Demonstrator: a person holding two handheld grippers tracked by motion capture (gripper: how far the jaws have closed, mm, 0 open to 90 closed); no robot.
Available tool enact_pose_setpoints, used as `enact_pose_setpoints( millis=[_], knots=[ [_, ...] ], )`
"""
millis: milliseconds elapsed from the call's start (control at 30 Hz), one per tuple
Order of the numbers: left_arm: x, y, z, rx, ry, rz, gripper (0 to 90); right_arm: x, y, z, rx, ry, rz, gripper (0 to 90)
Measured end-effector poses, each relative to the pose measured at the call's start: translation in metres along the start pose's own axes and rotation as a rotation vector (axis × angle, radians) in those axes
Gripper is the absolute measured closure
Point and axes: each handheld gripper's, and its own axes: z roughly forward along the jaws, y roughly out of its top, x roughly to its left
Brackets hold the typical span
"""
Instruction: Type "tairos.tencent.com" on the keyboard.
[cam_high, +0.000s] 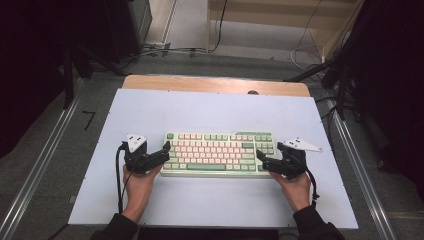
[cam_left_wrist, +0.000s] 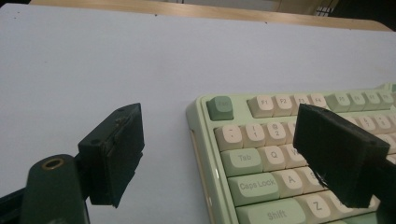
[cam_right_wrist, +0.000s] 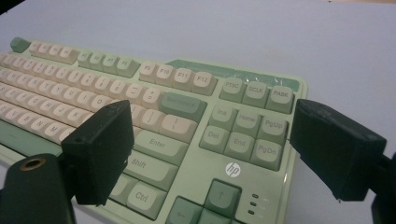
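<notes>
A mint-green and cream keyboard lies flat in the middle of the white sheet. My left gripper is open at the keyboard's left end. In the left gripper view the left gripper straddles the left edge of the keyboard, one jaw over the sheet and the other above the letter keys. My right gripper is open at the right end. In the right gripper view the right gripper spans the navigation keys of the keyboard, with its outer jaw past the edge. Neither holds anything.
The wooden table edge shows beyond the sheet. Metal rails run along the floor on both sides. Cables and dark stands sit on the floor behind. Bare sheet lies in front of and behind the keyboard.
</notes>
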Motion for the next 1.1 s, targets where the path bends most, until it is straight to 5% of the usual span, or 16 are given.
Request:
enact_pose_setpoints(
  millis=[433,733,967,1100],
  knots=[
    [-0.009,0.006,0.013,0.019,-0.042,0.007,16.5,0.008,0.008,0.012,0.013,0.024,-0.025,18.2],
    [-0.019,0.011,0.018,0.019,-0.006,0.014,26.6,0.014,0.015,0.020,0.027,0.019,-0.019,23.1],
    [-0.022,0.011,0.020,-0.002,-0.033,0.007,39.1,0.017,0.018,0.022,-0.007,0.008,-0.011,40.7],
    [-0.024,0.011,0.022,0.012,-0.074,0.011,51.2,0.018,0.019,0.025,-0.001,0.058,-0.029,58.5]
  ],
)
